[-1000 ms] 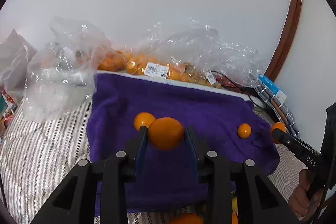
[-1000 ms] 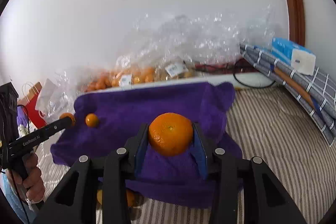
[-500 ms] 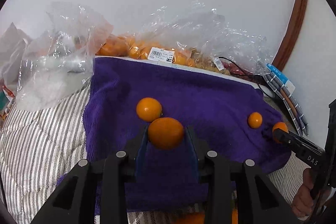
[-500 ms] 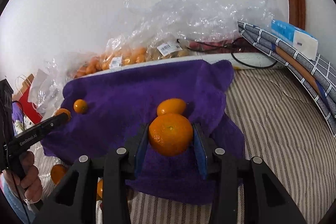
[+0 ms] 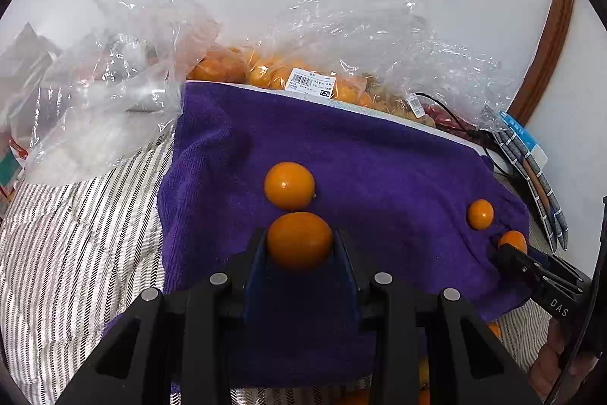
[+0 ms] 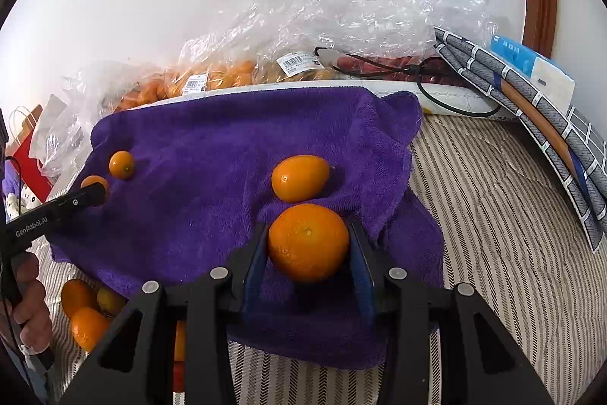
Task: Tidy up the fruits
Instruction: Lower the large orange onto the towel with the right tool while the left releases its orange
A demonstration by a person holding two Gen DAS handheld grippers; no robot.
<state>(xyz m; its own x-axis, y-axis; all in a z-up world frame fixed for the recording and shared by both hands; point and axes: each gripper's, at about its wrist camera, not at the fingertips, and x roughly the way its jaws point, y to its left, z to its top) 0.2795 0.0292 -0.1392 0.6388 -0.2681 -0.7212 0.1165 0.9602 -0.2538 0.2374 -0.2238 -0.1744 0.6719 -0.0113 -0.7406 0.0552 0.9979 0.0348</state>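
A purple towel [image 5: 379, 169] lies on a striped bed; it also shows in the right wrist view [image 6: 212, 147]. My left gripper [image 5: 299, 245] is shut on a smooth orange fruit [image 5: 299, 240], held just above the towel behind another orange fruit [image 5: 289, 185]. My right gripper [image 6: 308, 245] is shut on a dimpled orange [image 6: 308, 241], close to an oval fruit [image 6: 299, 177] lying on the towel. In the left wrist view the right gripper [image 5: 512, 247] holds its orange beside a small fruit [image 5: 480, 213]. In the right wrist view the left gripper [image 6: 95, 192] is beside a small fruit [image 6: 121, 164].
Clear plastic bags of oranges [image 5: 265, 71] line the wall behind the towel, also in the right wrist view [image 6: 212, 74]. Several loose oranges [image 6: 85, 310] lie on the bed in front of the towel. A folded checked cloth [image 6: 546, 116], a blue box [image 6: 531, 67] and a black cable [image 6: 436, 93] sit at right.
Both grippers have moved forward and down toward the towel with their fruit. The fruits lying on the towel now sit closer to each gripper.
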